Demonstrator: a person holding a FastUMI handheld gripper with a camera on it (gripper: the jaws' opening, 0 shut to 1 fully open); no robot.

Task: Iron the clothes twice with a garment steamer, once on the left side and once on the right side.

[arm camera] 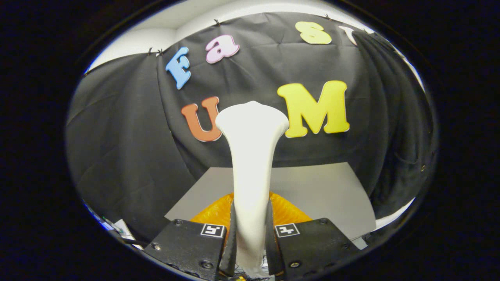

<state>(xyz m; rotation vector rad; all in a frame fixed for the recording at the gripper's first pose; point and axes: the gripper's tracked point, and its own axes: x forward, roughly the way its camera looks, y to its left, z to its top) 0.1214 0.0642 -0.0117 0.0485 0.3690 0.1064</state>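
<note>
A white garment steamer (250, 164) stands up between my fingers, its slim handle widening to a flared head at the top. My gripper (250, 234) is shut on the steamer's handle, with one finger pressing on each side. Below and beyond the fingers lies an orange garment (287, 212) on the grey table (320, 187); the steamer and my fingers hide most of it. The steamer's head is lifted well above the garment and points up toward the booth wall.
The black cloth wall rises behind the table and curves round on both sides. The grey tabletop extends past the garment to the right. A few small items (119, 228) sit low at the left, beside the table.
</note>
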